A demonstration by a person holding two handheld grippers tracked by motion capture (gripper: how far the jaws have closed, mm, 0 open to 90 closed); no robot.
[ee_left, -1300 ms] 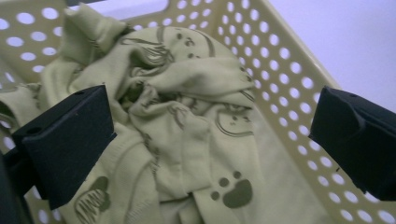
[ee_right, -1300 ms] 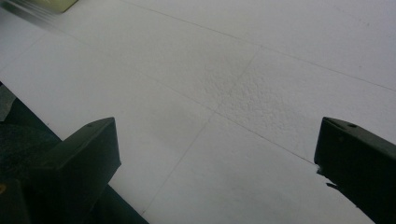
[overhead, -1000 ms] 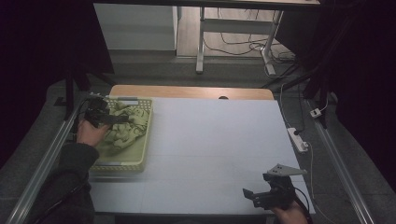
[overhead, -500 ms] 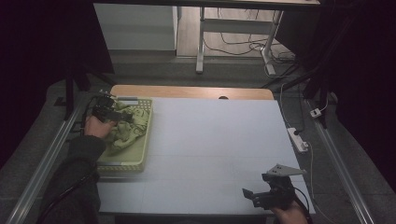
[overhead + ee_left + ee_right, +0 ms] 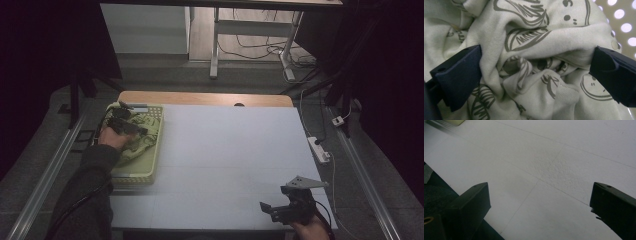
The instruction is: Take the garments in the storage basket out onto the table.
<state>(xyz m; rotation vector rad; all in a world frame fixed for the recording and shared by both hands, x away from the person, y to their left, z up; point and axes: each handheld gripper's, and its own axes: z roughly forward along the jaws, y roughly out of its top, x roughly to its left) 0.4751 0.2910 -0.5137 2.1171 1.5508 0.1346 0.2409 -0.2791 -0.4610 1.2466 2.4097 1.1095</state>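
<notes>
We see the left tool (image 5: 131, 127) down in the pale green perforated basket (image 5: 150, 167) at the left edge of the white counter (image 5: 230, 155). In the left gripper view its two dark jaws stand wide apart, pressed into a crumpled pale green cloth (image 5: 536, 57) printed with grey leaf and doodle outlines; a bunched fold of the cloth lies between them, touching both, but they have not closed on it. The cloth sits inside the basket, whose holed wall (image 5: 621, 17) shows at the upper right of that view. The right tool (image 5: 275, 210) hovers low over the near right corner of the counter, well apart from the basket, its jaws spread wide with bare counter surface (image 5: 564, 170) between them.
</notes>
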